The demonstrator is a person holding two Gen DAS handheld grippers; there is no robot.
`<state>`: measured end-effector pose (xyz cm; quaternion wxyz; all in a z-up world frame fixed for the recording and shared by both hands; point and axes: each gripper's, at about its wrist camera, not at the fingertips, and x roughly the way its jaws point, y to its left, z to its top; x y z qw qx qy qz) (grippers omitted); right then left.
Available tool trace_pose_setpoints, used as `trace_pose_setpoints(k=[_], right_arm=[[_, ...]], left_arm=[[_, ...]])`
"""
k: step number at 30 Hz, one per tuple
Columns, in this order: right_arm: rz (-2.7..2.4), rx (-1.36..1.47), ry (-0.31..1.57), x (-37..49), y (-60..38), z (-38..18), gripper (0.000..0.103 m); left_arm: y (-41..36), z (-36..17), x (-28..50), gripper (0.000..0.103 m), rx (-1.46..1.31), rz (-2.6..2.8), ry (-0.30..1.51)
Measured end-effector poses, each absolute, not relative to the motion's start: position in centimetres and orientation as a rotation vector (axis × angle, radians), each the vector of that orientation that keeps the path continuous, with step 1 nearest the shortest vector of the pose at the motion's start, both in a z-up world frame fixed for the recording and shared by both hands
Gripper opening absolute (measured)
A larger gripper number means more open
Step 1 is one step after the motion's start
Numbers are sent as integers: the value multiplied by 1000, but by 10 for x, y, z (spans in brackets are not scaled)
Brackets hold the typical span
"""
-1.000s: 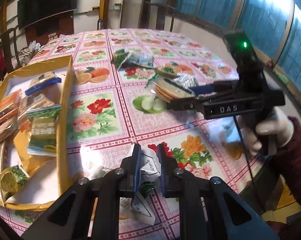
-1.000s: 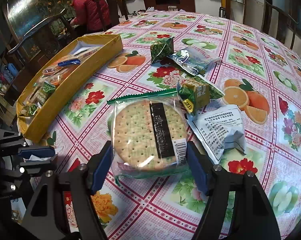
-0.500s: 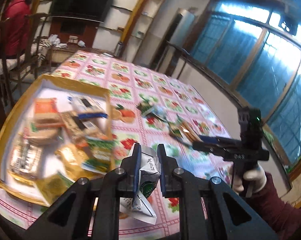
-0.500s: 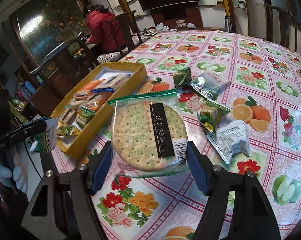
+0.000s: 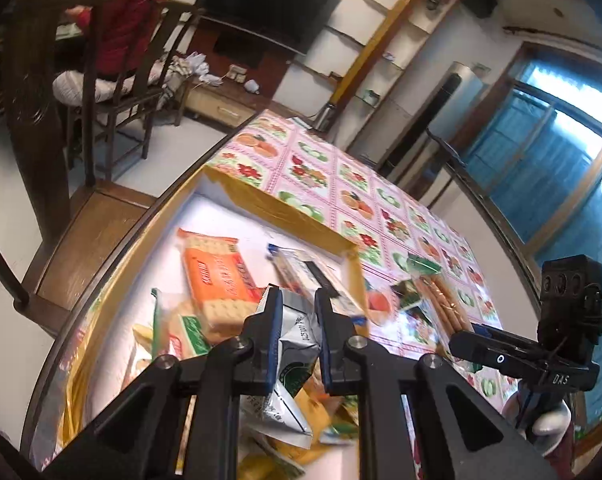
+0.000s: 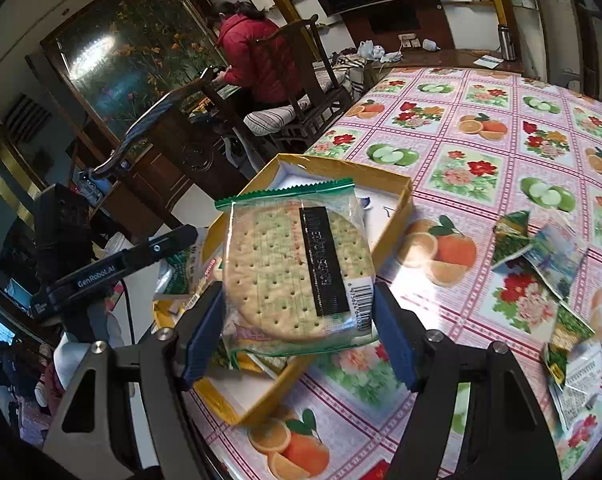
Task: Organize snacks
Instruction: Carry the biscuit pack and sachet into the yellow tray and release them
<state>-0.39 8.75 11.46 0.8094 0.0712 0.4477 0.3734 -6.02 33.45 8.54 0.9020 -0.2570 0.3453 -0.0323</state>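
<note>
The round cracker pack [image 6: 297, 272] looks light but brittle; the right hand-held gripper [image 6: 299, 332] pinches its side edges, over the yellow box [image 6: 397, 216]. The left hand-held gripper [image 5: 297, 344] is pressed on a soft crumpled sachet [image 5: 295, 340] above the same box; the box walls stand low, the bench [image 6: 481, 148] is free behind

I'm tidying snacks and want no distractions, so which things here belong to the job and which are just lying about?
Part of the job:
- round cracker pack in clear wrapper, in the right gripper
- silver foil sachet, in the left gripper
- yellow cardboard box
- loose green and white packets

Lying about:
- dark wooden chair
- black television
</note>
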Motion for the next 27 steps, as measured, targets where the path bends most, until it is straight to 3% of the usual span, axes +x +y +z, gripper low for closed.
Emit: trace_pose_setpoints(k=[7, 10, 12, 22, 26, 27], right_arm=[[777, 92, 1060, 41, 159, 93, 73], [760, 70, 1082, 55, 180, 84, 73], [748, 71, 1093, 61, 189, 79, 75], [713, 153, 1029, 65, 176, 86, 75], [709, 190, 986, 53, 147, 97, 76], [706, 194, 977, 49, 138, 99, 76]], left_arm=[[365, 61, -42, 16, -645, -43, 729], [369, 62, -44, 35, -673, -56, 715], [368, 64, -49, 56, -667, -62, 694], [343, 83, -77, 60, -568, -42, 635], [317, 103, -93, 83, -430, 101, 619], [309, 108, -97, 83, -392, 143, 621]])
